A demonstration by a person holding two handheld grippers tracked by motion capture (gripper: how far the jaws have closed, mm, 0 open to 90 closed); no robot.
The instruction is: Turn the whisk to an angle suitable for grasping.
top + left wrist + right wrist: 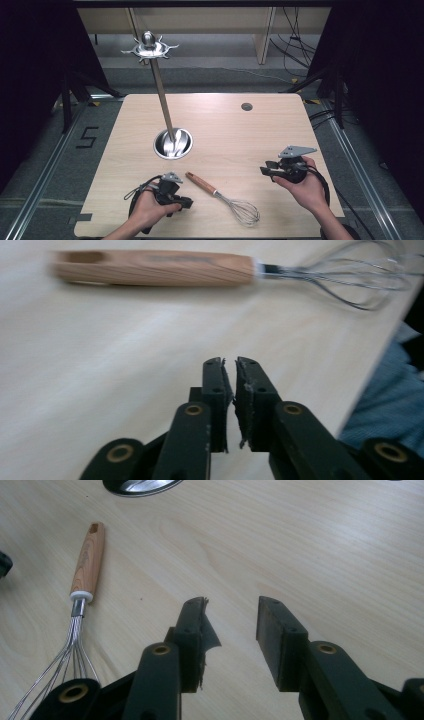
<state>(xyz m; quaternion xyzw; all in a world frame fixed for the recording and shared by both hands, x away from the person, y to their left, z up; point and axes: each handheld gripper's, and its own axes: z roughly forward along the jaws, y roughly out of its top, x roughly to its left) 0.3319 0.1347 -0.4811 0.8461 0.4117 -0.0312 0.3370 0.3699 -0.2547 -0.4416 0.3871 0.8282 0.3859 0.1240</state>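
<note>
Nothing done yet: whisk (224, 197) lies untouched on table (235, 135). Left gripper (230, 362) closed & empty; right gripper (232, 605) open, empty.

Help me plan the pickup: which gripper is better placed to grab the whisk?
Left. The left gripper sits right beside the whisk's wooden handle; the right gripper is farther off.

Whisk (210, 271) lying on table (100, 365), closed left gripper (229, 362) near
</note>
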